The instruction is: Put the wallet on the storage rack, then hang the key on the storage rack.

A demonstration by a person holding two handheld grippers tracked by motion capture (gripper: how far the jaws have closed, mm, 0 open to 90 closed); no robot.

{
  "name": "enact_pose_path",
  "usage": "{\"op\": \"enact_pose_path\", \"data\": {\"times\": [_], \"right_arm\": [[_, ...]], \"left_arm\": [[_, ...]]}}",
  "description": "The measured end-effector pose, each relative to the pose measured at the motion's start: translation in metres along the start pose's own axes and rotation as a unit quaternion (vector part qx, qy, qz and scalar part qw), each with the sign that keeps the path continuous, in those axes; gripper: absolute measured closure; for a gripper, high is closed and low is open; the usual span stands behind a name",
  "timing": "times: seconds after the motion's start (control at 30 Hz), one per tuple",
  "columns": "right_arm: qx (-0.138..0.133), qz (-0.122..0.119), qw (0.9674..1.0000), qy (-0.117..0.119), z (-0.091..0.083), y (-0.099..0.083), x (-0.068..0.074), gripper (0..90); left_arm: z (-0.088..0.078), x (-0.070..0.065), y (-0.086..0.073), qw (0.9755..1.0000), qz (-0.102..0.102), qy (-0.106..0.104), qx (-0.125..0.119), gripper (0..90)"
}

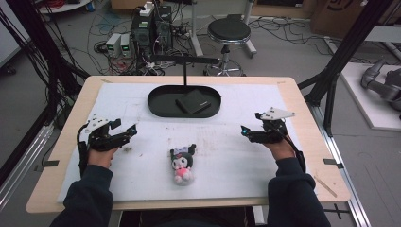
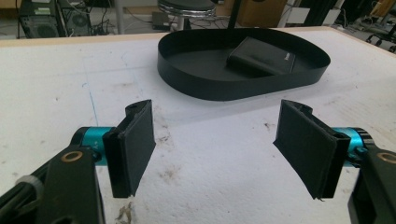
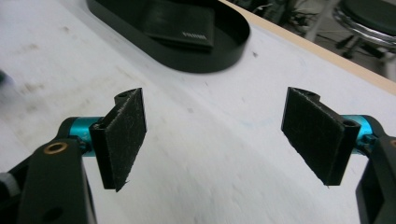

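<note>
A small plush doll (image 1: 182,163) with black hair and a pink body lies on the white mat near the table's front middle. At the back middle a black oval tray (image 1: 161,105) holds a black wallet (image 1: 194,101). My left gripper (image 1: 133,129) hovers at the left of the mat, open, with nothing between its pads (image 2: 135,144); the tray (image 2: 196,86) and wallet (image 2: 264,57) lie ahead of it. My right gripper (image 1: 244,131) is at the right of the mat, open and empty, with bare mat between its pads (image 3: 123,135). The tray (image 3: 205,58) and wallet (image 3: 182,23) lie beyond it.
A white mat (image 1: 142,175) covers most of the wooden table (image 1: 302,109). A thin black stand (image 1: 185,64) rises behind the tray. A stool (image 1: 229,33), computers and cables stand on the floor beyond the table.
</note>
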State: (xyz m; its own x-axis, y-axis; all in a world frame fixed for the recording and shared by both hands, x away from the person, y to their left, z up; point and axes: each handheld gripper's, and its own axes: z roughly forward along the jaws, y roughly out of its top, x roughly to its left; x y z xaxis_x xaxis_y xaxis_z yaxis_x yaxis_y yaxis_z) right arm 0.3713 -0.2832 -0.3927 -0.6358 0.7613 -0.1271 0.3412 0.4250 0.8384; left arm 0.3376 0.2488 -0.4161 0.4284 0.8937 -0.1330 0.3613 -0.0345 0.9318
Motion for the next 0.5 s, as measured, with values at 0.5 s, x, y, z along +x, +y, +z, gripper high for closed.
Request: {"op": "enact_pose_path", "data": {"times": [0.5], "right_arm": [[-0.009, 0.024, 0.9994, -0.024, -0.012, -0.008, -0.01, 24.1]], "left_arm": [[0.005, -0.021, 0.007, 0.9994, 0.017, -0.029, 0.007, 22.6]]}}
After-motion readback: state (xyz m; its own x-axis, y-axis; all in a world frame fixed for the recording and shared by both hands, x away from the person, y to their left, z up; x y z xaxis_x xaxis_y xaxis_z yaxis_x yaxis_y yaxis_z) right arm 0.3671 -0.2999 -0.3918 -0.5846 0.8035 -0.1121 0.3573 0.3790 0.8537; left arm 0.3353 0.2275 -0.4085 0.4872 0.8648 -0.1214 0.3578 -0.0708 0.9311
